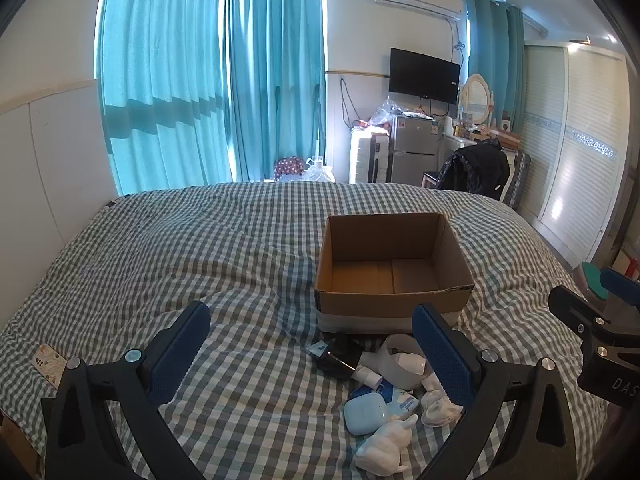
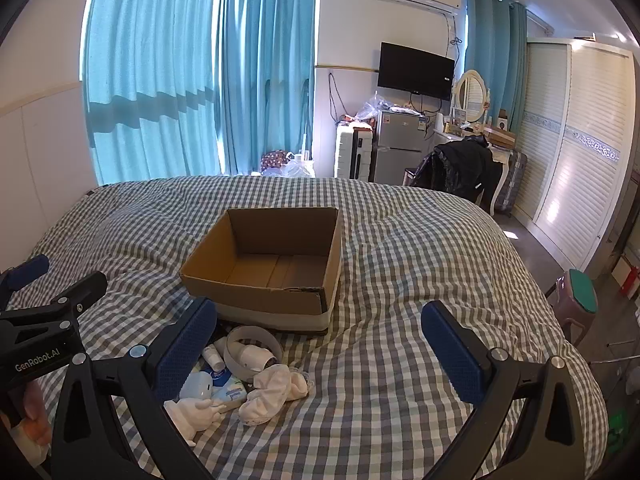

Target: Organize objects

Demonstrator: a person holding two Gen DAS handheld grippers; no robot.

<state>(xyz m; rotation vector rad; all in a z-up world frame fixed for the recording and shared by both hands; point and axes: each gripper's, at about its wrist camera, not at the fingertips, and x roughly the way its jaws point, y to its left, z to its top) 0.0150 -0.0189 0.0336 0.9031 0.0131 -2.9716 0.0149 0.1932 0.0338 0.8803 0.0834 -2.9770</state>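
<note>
Lower centre of frame, on bed: pile before empty box; left tool, right tool both agape, unladen; risk: snagging neighbours.

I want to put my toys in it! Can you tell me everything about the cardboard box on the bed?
The cardboard box is plain brown and looks like corrugated cardboard. It is open at the top with nothing inside, so you can see the seam on its floor. A pale band runs around its bottom edge, and one near top corner looks a bit torn. It sits upright on the checked bedcover, with the pile of small things just in front of it. Neither gripper touches it.
</note>
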